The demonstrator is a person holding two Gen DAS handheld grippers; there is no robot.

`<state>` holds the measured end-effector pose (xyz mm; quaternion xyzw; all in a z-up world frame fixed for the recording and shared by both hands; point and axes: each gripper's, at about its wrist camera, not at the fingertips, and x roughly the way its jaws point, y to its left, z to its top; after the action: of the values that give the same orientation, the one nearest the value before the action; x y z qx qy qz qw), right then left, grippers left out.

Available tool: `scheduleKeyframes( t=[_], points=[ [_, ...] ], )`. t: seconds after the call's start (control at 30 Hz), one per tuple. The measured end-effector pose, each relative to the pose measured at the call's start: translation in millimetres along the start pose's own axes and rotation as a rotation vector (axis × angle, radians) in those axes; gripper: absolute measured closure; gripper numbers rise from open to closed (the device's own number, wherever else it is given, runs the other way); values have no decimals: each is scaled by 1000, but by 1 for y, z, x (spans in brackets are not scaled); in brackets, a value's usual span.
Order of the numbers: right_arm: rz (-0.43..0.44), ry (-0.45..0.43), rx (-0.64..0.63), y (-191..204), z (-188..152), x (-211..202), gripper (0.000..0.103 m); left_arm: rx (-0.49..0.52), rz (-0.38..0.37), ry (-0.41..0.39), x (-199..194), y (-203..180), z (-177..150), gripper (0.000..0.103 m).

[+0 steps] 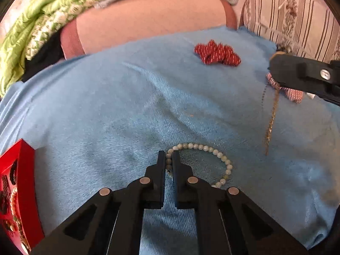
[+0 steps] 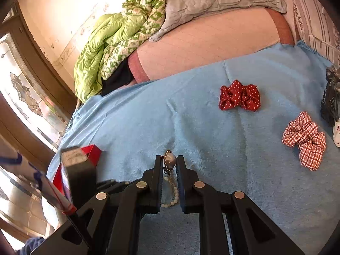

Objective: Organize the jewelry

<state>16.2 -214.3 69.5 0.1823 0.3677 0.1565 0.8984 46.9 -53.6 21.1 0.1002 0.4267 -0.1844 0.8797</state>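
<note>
- The left gripper (image 1: 169, 159) is pinched narrow on the near-left arc of a pale bead bracelet (image 1: 221, 159), which lies flat on the blue towel (image 1: 106, 116).
- The right gripper (image 2: 170, 163) clamps an oval pearl pendant (image 2: 170, 160); its gold chain (image 1: 272, 116) hangs straight down, far right of the bracelet.
- The red jewelry box (image 1: 19, 191) sits at the near left edge, closest to the left gripper, so both pieces likely need to travel leftward.
- A red dotted scrunchie (image 2: 240, 97) and a checked scrunchie (image 2: 306, 140) lie far right.
</note>
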Motion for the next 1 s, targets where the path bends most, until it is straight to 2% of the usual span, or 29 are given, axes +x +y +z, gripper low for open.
scheduleKeyframes(
  t=[0.07,0.27,0.5,0.6,1.0],
  points=[
    [3,-19,-8,2,2,-4,90,-46,-52,-38,-16,7,-1,98],
    [8,-53,-20,9,3,-11,90,-94,-69,-138,-67,21,8,98],
    [37,-56,-53,30,-3,-10,90,-152,-41,-207,-116,44,8,98],
    [78,-32,-65,46,-9,-3,90,-179,-18,-226,-135,62,-2,98],
    [237,80,-242,176,-48,37,90,-328,113,-236,-188,163,-76,98]
  ],
)
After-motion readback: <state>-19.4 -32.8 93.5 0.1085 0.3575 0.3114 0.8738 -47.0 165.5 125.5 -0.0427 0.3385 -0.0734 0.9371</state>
